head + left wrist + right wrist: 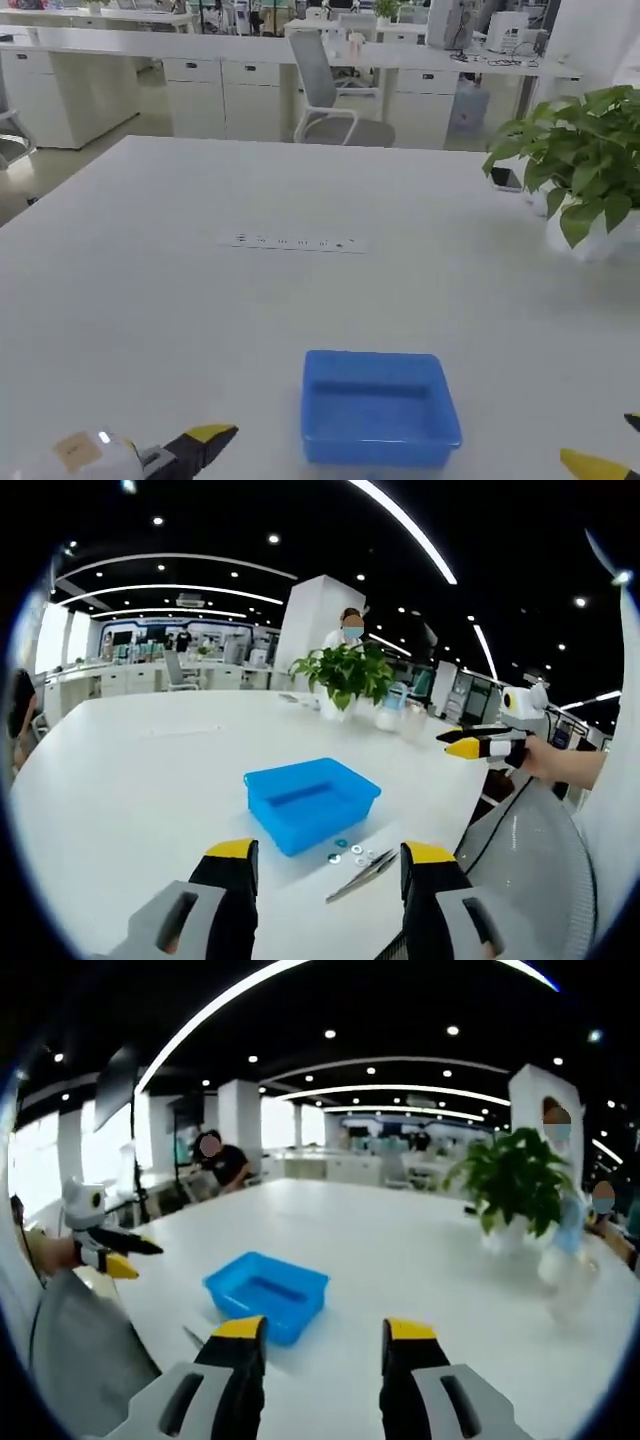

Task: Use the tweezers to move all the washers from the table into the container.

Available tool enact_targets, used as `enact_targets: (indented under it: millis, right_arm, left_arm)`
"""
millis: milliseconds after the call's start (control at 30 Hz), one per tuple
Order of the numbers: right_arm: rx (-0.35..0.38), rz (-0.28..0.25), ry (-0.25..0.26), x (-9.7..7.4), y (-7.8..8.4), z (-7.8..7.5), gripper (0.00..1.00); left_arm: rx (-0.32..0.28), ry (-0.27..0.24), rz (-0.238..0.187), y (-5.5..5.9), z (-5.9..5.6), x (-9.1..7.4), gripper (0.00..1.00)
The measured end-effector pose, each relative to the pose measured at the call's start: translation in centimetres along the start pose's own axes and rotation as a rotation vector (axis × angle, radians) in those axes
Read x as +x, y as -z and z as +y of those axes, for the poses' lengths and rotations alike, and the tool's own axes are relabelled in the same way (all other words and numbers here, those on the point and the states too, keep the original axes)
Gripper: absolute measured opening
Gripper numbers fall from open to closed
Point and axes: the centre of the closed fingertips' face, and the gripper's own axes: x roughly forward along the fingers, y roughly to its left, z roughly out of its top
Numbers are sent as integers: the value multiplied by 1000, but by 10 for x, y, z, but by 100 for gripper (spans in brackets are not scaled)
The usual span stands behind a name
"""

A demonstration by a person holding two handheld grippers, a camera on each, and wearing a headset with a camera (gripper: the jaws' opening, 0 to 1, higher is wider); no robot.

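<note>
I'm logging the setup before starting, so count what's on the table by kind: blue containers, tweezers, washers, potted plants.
Blue container: 1
Tweezers: 1
Washers: at least 3, lying beside the container; too small for an exact count
Potted plant: 1
Total: at least 6

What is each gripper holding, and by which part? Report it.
Nothing. The left gripper and right gripper are both open and empty; the tweezers lie untouched on the table near the washers.
</note>
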Motion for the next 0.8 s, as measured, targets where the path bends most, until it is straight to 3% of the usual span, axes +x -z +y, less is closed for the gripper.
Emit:
enact_targets:
  millis: [100,133,167,267,433,600,800]
  right_arm:
    - [-72,49,-92,15,6,25,26]
    - [-80,54,-117,19,6,32,23]
    - [-77,68,-166,24,9,44,22]
    - [-83,91,-241,36,16,62,20]
    - [-120,139,-345,56,26,89,15]
    - [-170,208,-428,69,42,108,13]
    - [-303,324,-499,76,70,122,11]
  left_arm:
    - [32,37,89,15,2,2,50]
    - [37,43,97,17,3,3,48]
    - [41,48,113,20,5,3,46]
    - [62,65,178,30,12,5,39]
    - [82,90,228,38,17,9,34]
    - [108,113,294,50,22,11,28]
    - [154,142,382,65,28,12,25]
